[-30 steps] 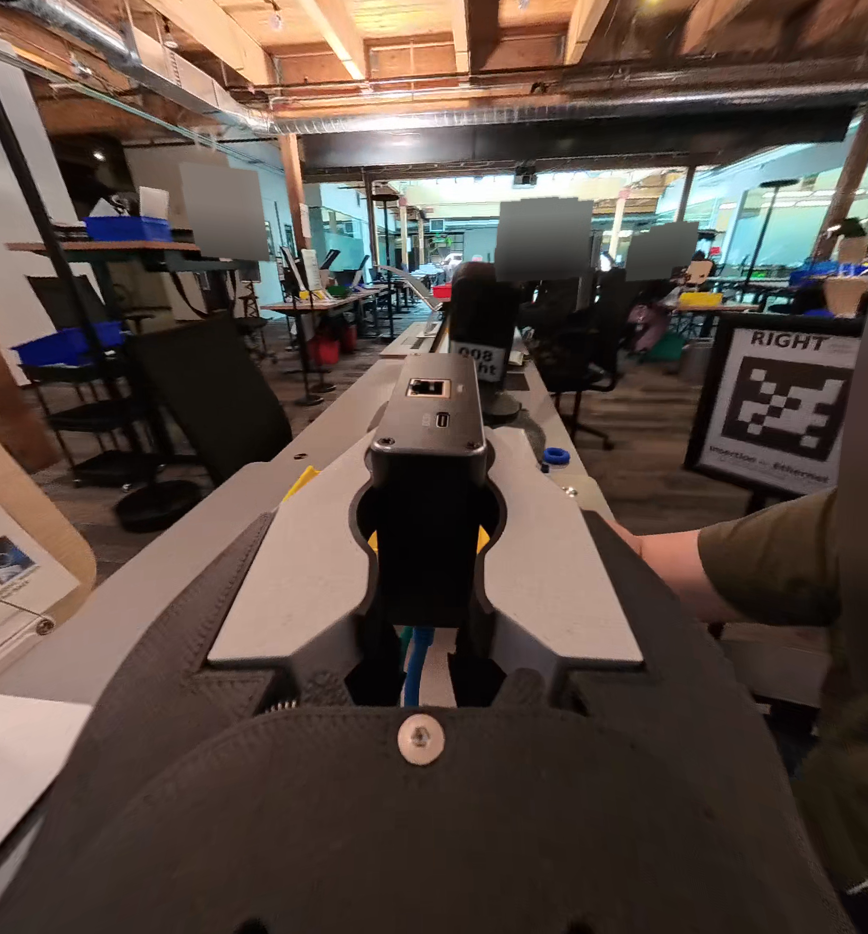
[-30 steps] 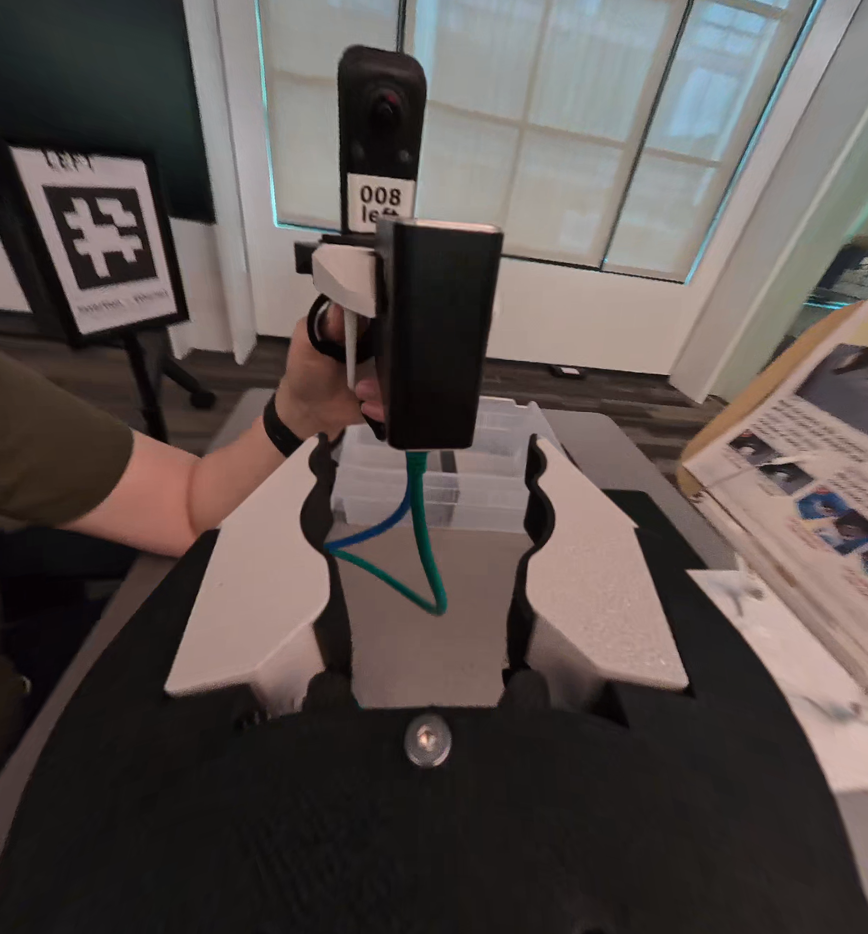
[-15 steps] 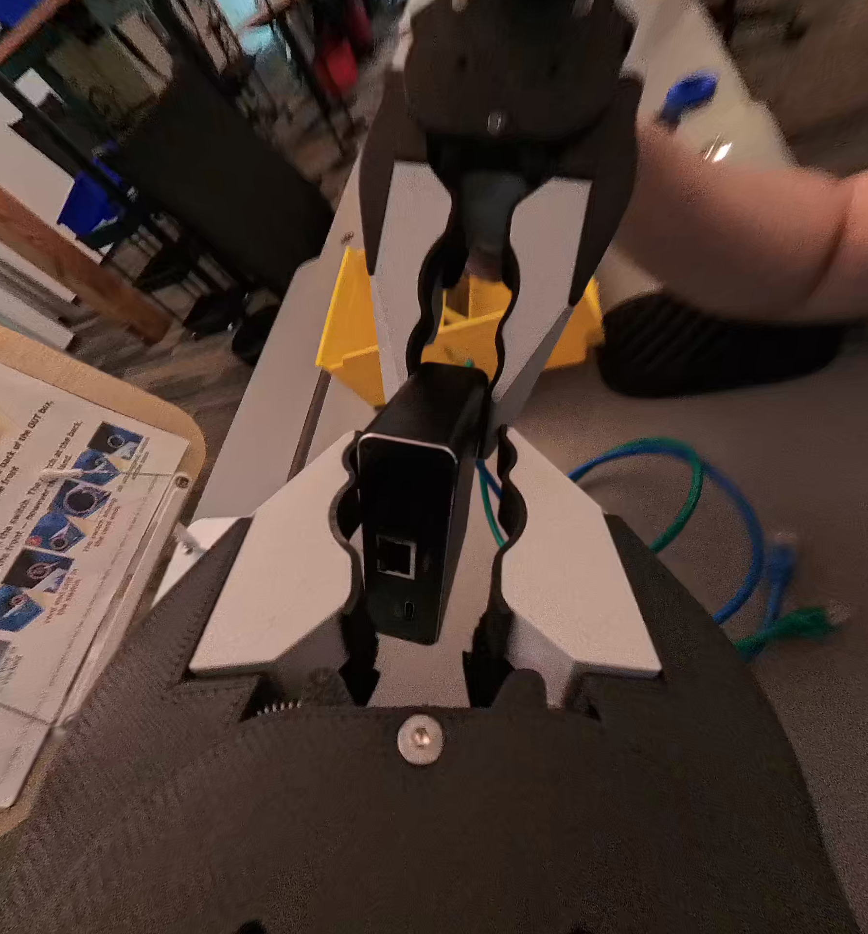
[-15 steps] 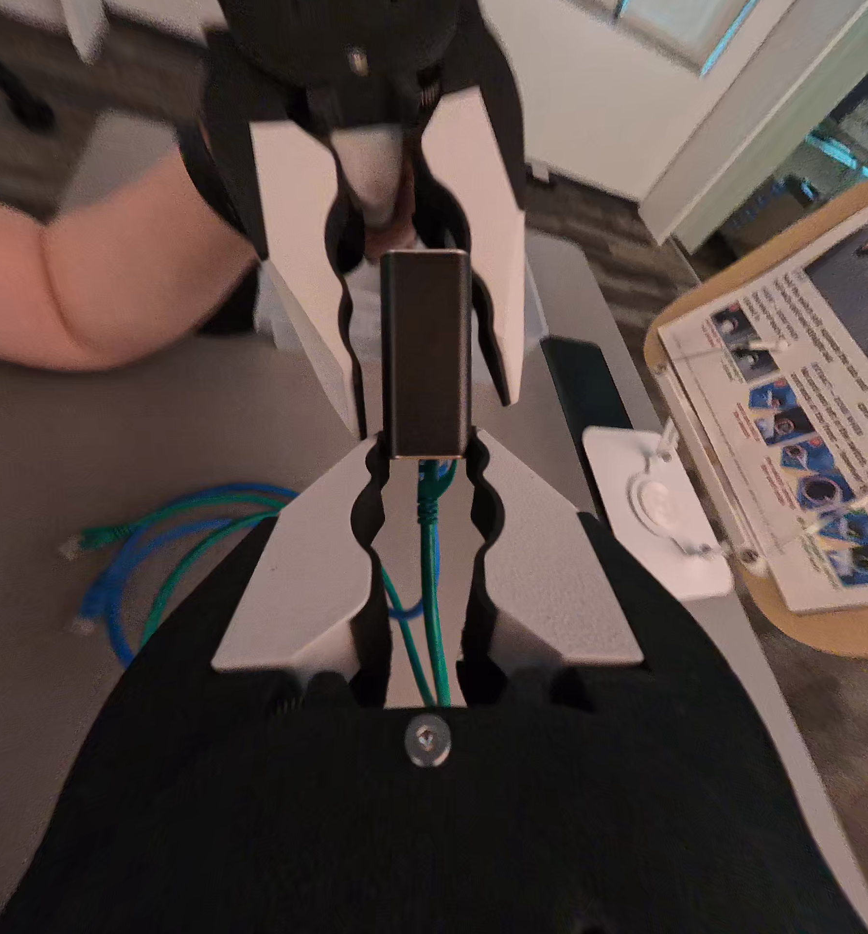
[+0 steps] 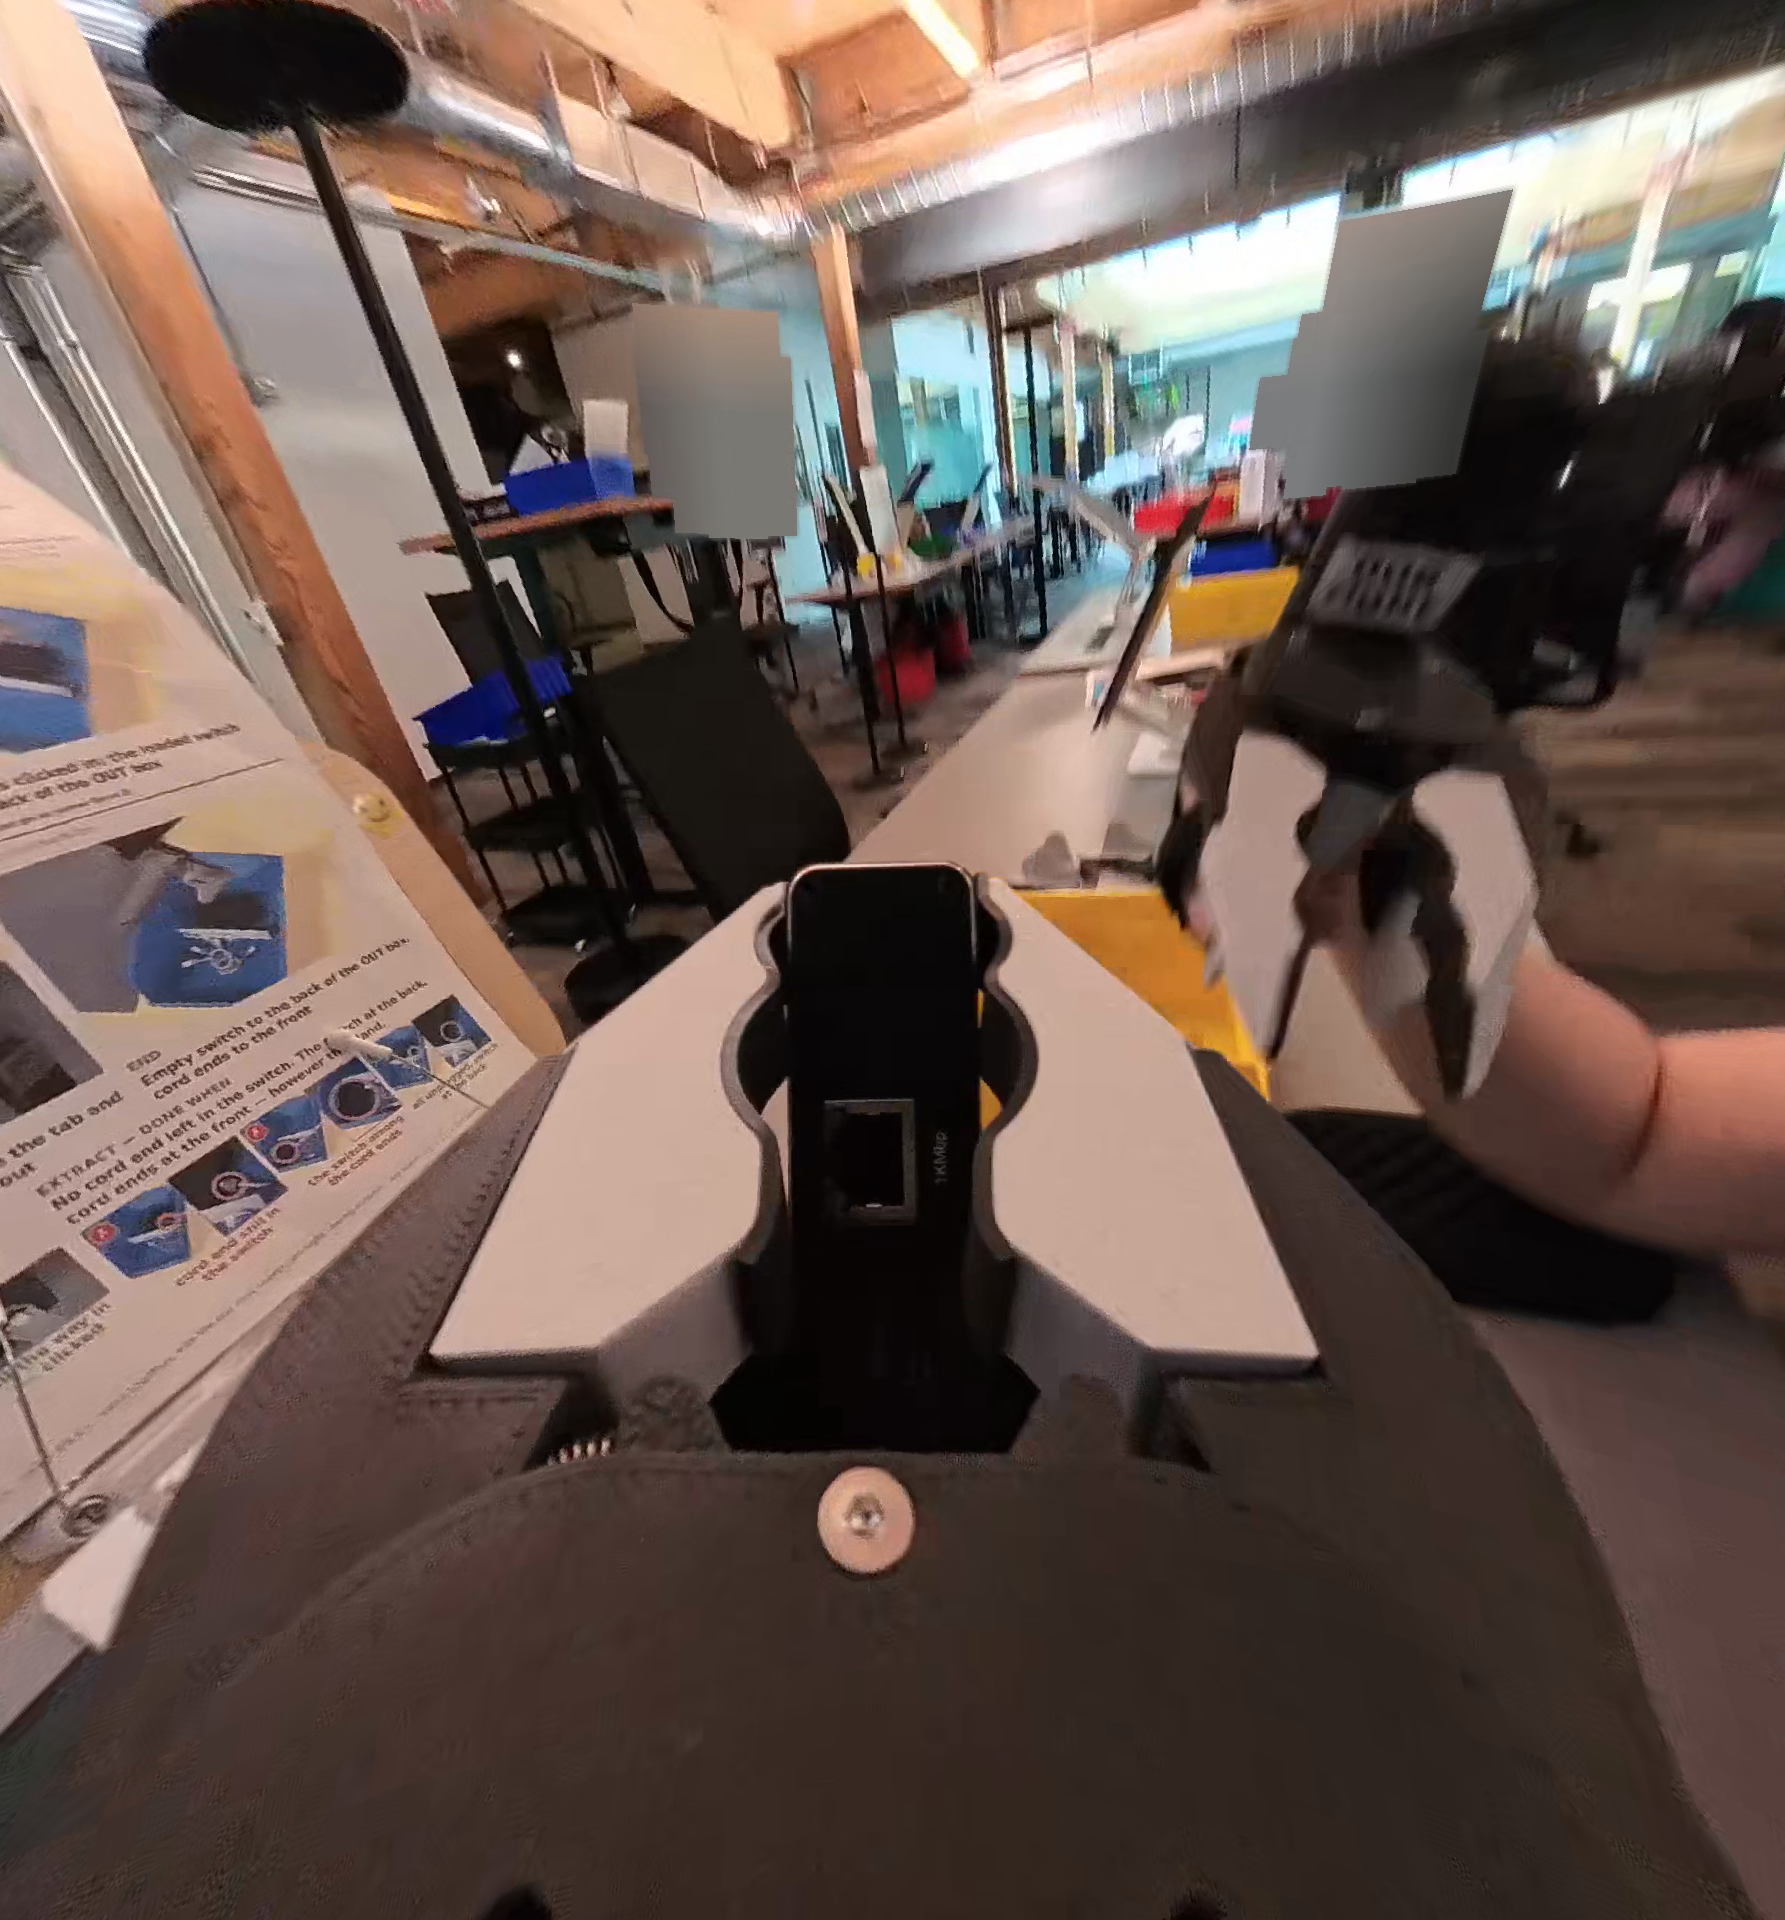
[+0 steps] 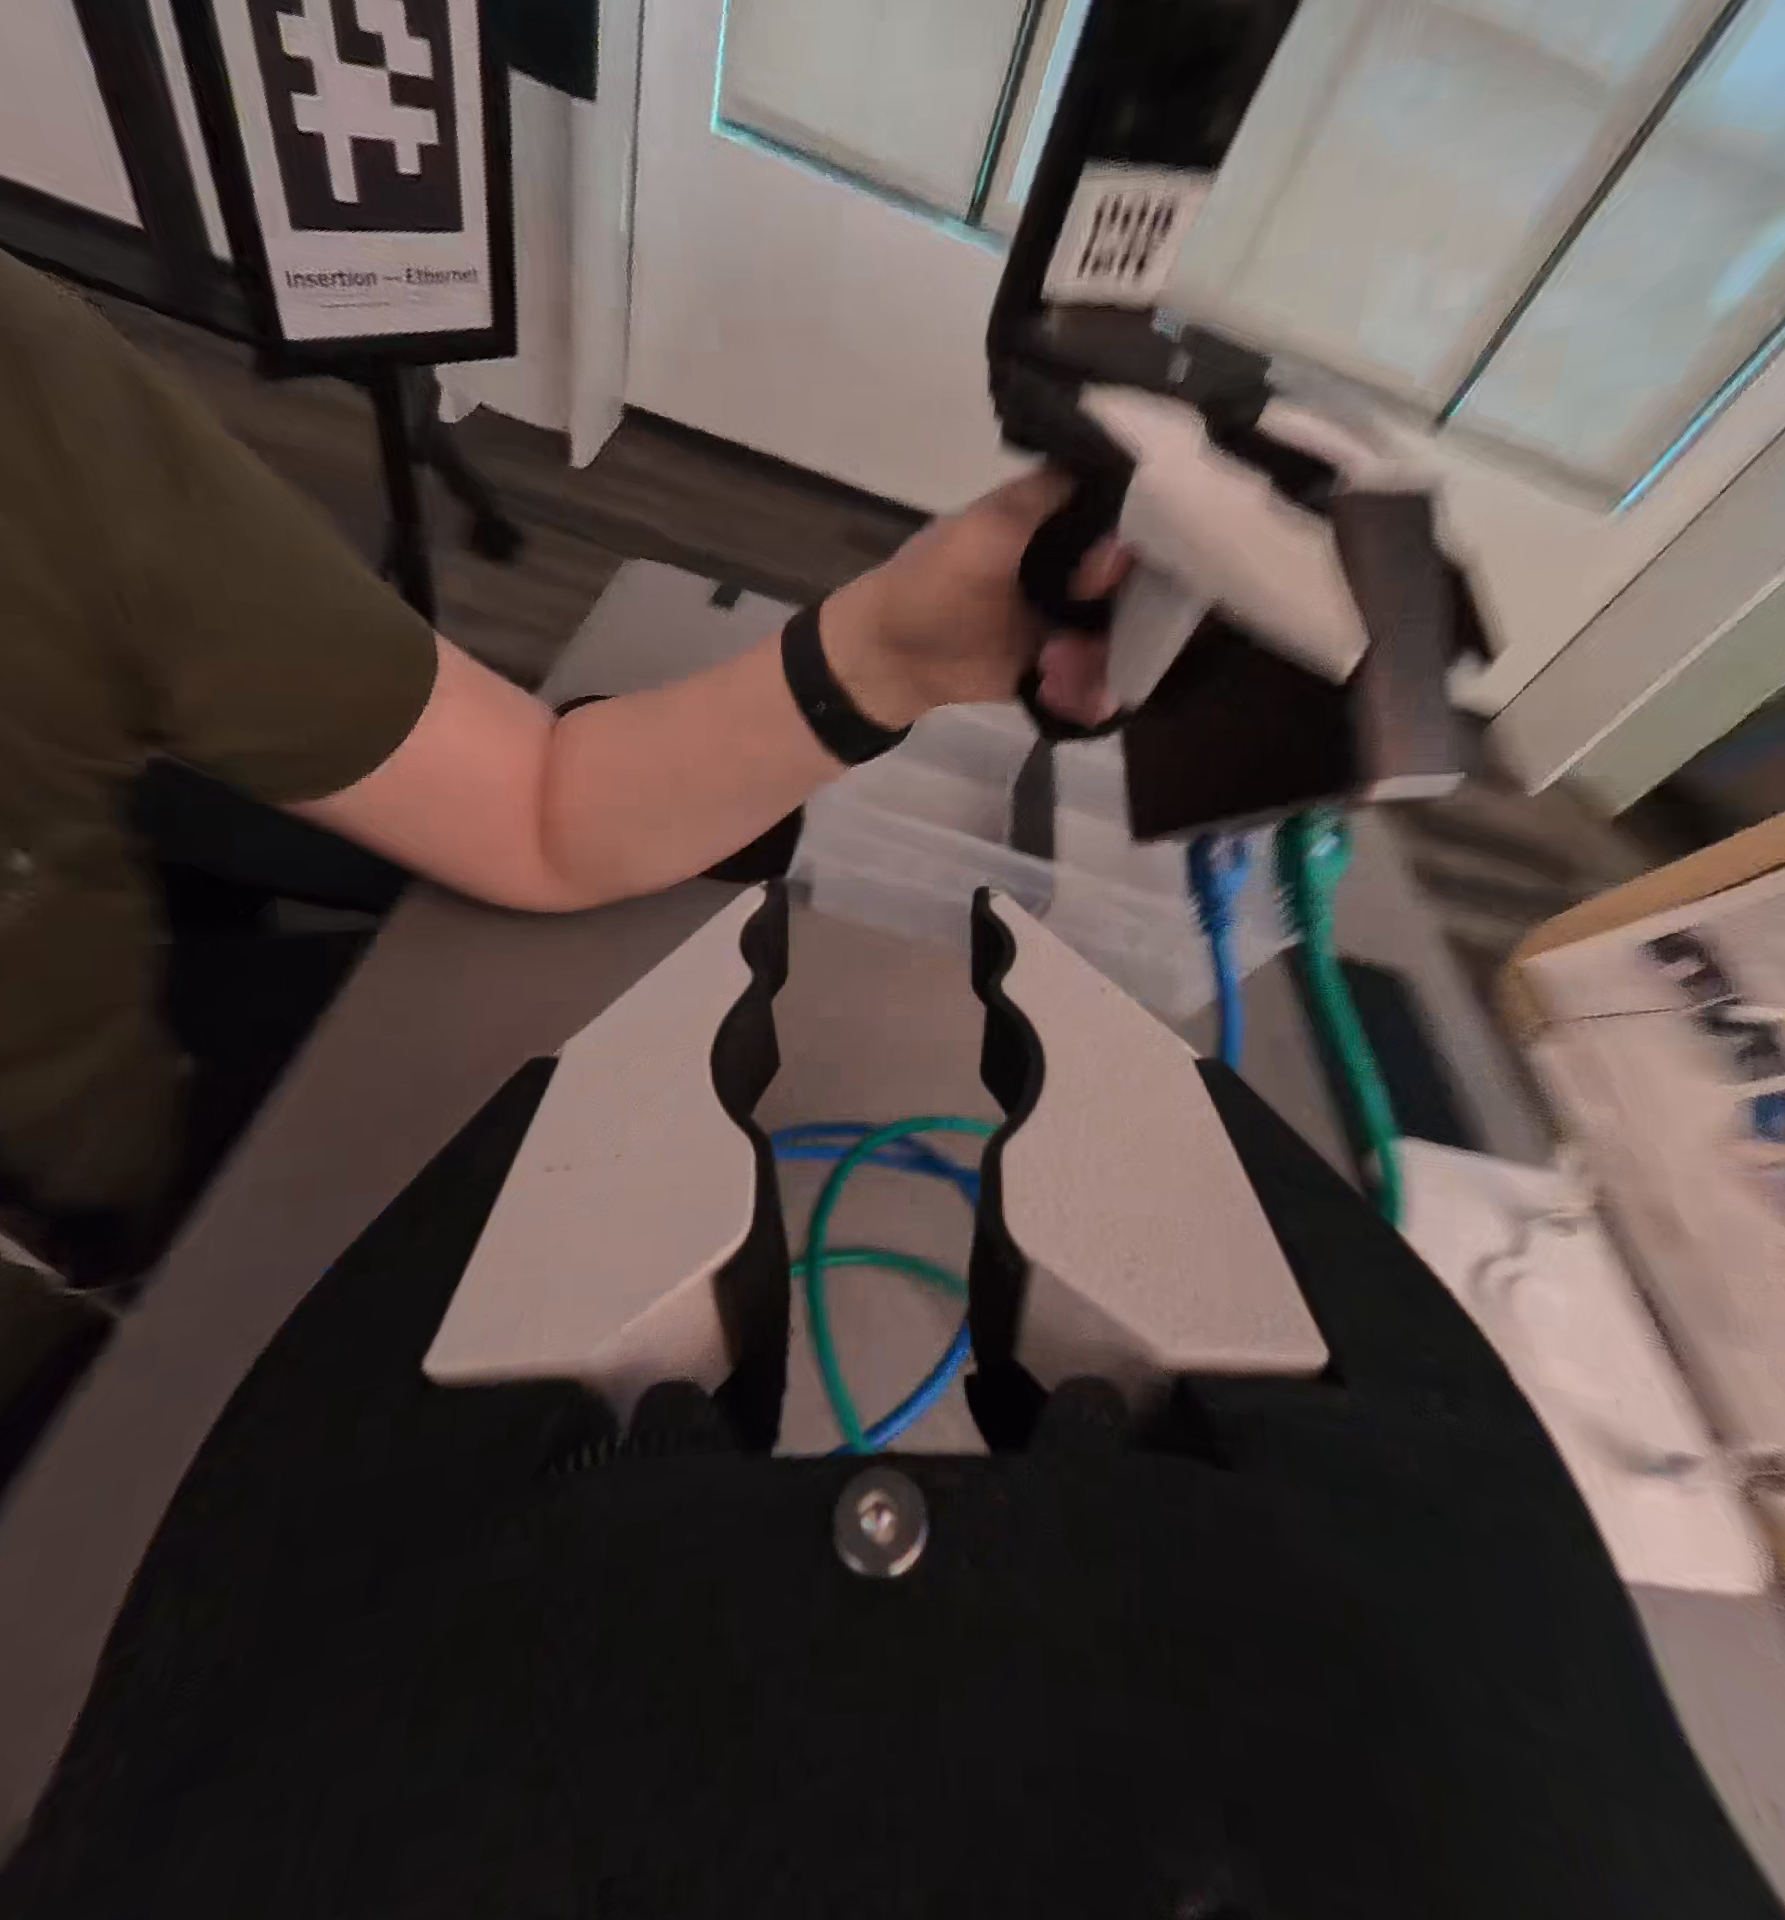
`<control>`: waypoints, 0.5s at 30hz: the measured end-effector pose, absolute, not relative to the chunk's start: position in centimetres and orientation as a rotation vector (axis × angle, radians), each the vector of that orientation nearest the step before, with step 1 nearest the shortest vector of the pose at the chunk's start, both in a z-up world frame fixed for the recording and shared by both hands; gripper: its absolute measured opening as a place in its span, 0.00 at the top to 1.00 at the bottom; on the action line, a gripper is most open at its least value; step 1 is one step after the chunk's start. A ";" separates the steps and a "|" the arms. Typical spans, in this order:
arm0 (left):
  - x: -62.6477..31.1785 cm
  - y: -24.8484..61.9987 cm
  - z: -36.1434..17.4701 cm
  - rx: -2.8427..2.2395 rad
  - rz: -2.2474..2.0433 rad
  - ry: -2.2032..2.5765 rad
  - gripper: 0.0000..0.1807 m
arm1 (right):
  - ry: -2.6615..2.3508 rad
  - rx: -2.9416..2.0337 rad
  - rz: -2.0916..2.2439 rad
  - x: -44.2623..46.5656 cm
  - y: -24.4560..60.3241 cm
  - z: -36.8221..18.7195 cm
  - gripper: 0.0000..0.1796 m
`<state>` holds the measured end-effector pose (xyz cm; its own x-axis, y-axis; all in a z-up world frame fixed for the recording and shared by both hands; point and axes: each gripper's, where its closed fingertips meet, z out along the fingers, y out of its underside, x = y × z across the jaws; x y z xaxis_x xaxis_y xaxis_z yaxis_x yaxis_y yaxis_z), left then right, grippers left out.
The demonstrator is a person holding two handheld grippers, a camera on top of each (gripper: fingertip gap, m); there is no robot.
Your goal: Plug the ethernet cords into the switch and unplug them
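Note:
My left gripper is shut on the black switch and holds it in the air, an empty port facing the camera. In the right wrist view the left gripper holds the switch tilted at upper right. A blue cord and a green cord hang from its lower end, and their slack loops on the table. My right gripper is open and empty, below and left of the switch. It also shows in the left wrist view, off to the right.
An instruction board stands beside the table. A yellow bin sits past the left gripper. A clear plastic box sits under the switch. A marker sign stands at back left. The person's forearm reaches across.
The right gripper has drawn back from the switch's cord end and now stands apart. The left gripper has swung the switch up and to the side, cords still hanging from it.

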<state>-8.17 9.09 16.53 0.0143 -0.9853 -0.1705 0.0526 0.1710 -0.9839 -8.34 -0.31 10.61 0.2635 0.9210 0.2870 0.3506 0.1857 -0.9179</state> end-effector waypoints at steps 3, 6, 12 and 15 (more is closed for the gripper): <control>-9.2 9.6 18.0 -1.052 -1.187 1.123 0.83 | -1.173 -1.558 0.791 -10.7 2.1 8.6 0.80; -9.4 9.6 18.7 -1.042 -1.225 1.069 0.83 | -0.967 -1.753 1.009 -12.7 5.0 6.2 0.80; -7.9 8.4 18.6 -1.029 -1.252 1.067 0.83 | -0.696 -1.597 1.134 -13.5 8.3 7.2 0.70; -6.9 8.0 18.4 -1.014 -1.237 1.063 0.83 | -0.720 -1.450 1.152 -13.5 7.9 8.7 0.65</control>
